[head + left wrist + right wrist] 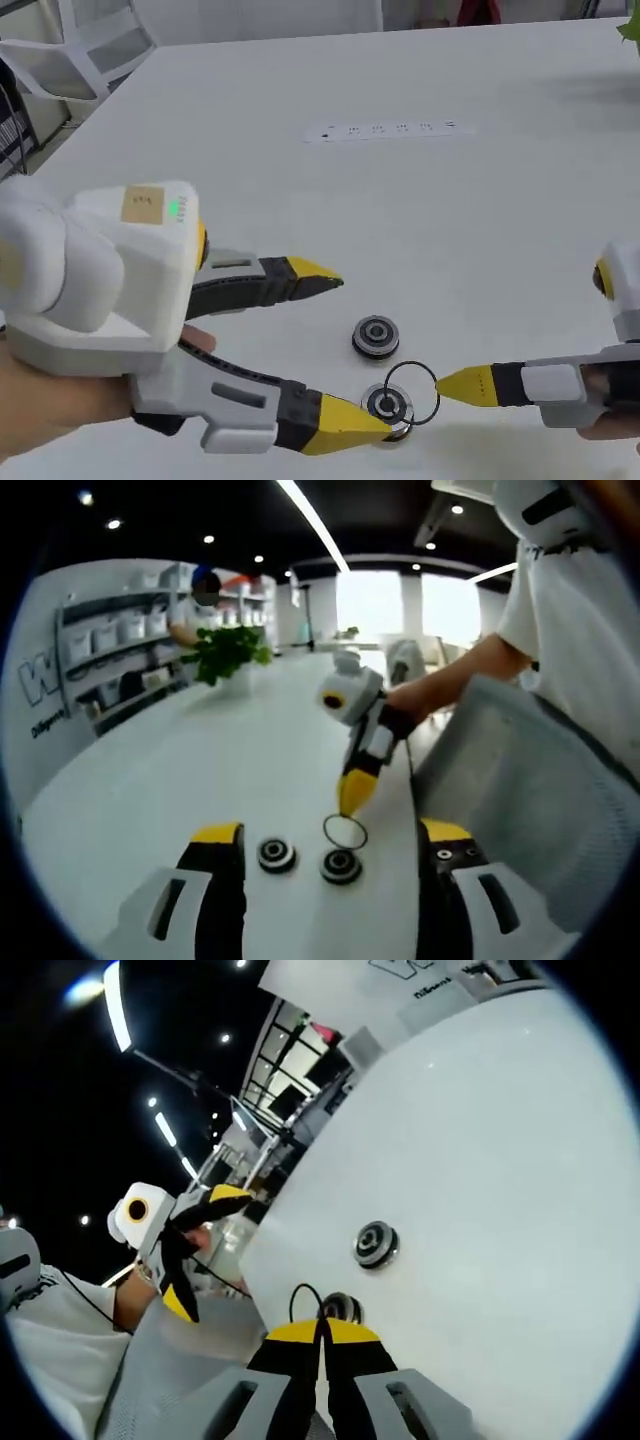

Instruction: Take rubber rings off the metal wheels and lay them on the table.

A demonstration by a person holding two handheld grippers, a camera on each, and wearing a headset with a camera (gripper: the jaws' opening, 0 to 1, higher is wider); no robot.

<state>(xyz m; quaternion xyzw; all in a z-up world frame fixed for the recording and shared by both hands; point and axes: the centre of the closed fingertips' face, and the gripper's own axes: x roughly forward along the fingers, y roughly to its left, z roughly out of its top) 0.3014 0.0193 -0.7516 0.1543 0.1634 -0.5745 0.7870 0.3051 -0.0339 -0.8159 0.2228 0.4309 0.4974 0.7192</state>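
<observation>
Two wheels lie close together on the white tabletop (300, 210). A thin black ring (412, 364) stands tilted over the near wheel (388, 405), one edge raised and the other low against the wheel. The right tongs (445, 384) are closed, their yellow tips pinching the ring's raised edge. The left tongs (358, 352) gape wide: the lower yellow tip touches the near wheel, and the upper tip sits beyond the far wheel (376, 337), apart from it.
</observation>
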